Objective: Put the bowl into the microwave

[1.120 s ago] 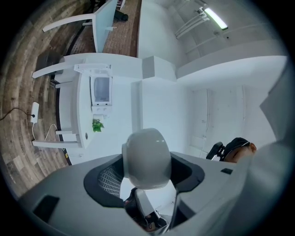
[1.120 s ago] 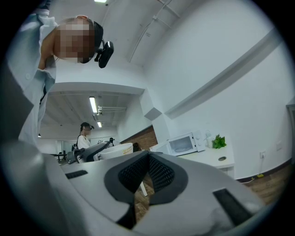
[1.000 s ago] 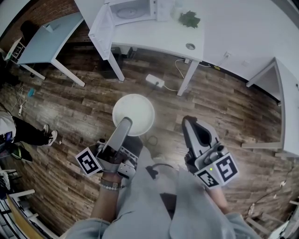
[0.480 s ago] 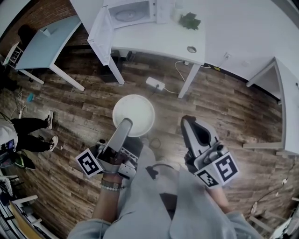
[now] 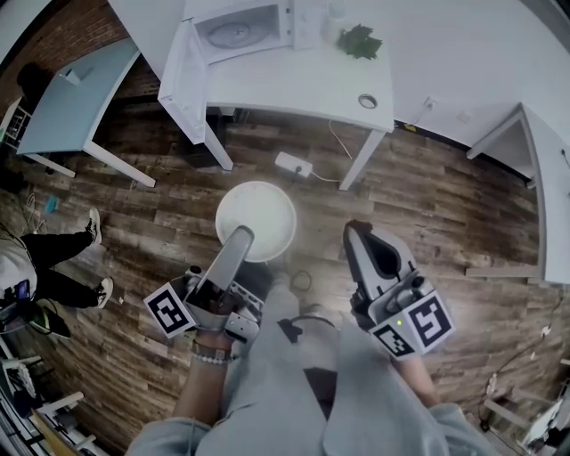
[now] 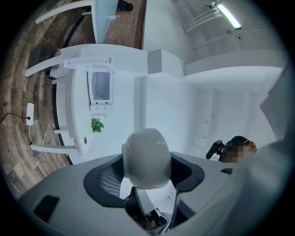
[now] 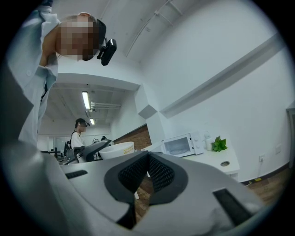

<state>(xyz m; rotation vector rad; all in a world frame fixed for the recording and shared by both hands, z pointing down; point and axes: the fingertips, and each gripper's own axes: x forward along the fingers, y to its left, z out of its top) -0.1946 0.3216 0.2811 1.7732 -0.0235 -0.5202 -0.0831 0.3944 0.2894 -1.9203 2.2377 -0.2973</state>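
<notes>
Ahead, the microwave (image 5: 242, 27) is seen on the white table (image 5: 312, 85), its door apparently swung open, well apart from the white bowl (image 5: 256, 221). The bowl is held mouth-up over the wooden floor (image 5: 427, 205), clamped by its near rim in the left gripper (image 5: 240, 236). The right gripper (image 5: 358, 233) is closed on nothing, beside it.

Left hand-held gripper (image 5: 240, 234): long, tapered shell of grey moulded plastic. Right hand-held gripper (image 5: 357, 232): same grey shell, with a dark oval recess along the top. Jaw pads (image 7: 161, 174) are black with a fine mesh texture. Each unit carries a white cube with black square markers: left cube (image 5: 169, 309), right cube (image 5: 416, 326). There is a small yellow-green light (image 5: 400, 322) beside the right cube. Clothing: pale grey-blue top (image 5: 294, 410). Beaded bracelet (image 5: 210, 354) at the left wrist.
</notes>
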